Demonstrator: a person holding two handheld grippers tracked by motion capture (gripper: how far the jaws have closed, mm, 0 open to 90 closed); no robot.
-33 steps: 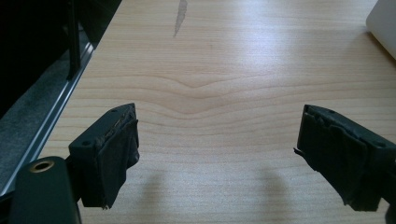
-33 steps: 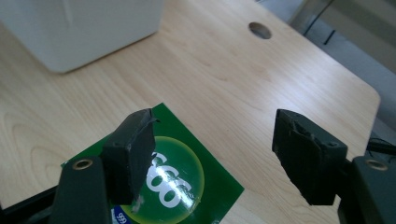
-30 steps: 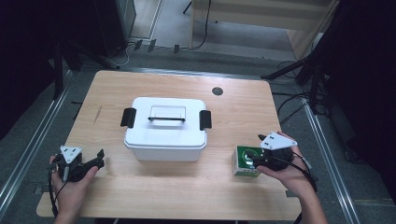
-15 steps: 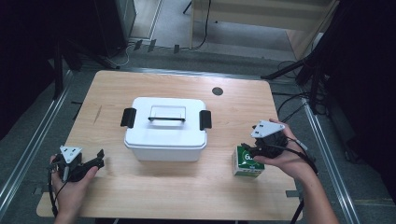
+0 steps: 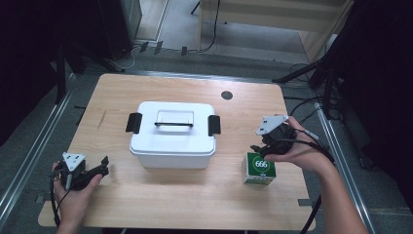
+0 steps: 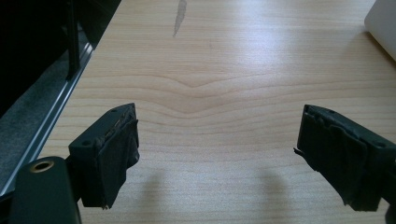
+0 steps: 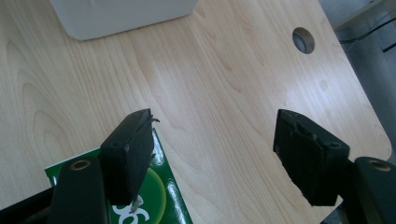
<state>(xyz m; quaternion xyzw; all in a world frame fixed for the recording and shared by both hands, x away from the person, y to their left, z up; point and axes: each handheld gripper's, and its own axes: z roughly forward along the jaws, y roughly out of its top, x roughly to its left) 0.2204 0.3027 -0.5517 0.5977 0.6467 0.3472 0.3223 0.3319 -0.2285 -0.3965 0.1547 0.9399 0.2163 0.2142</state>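
Observation:
A white lidded storage box (image 5: 173, 134) with black side latches and a handle stands mid-table. To its right stands a small green carton (image 5: 258, 168) with a white circle on its top. My right gripper (image 5: 259, 146) hovers just above and behind the carton, open, with nothing between its jaws. In the right gripper view the carton (image 7: 163, 196) lies below the left jaw, and the gap of the right gripper (image 7: 215, 154) frames bare wood. My left gripper (image 5: 103, 166) rests near the table's front left, open, and the left gripper (image 6: 217, 154) has plain tabletop between its jaws.
The wooden table (image 5: 195, 204) has a round cable hole (image 5: 226, 95) at the back right. A metal rail (image 5: 29, 161) runs along the left edge. A corner of the white box (image 6: 385, 23) lies at the far right of the left gripper view.
My right gripper has risen and moved toward the far side, from beside the green carton to above it. The carton stays in place. The left hand has not moved.

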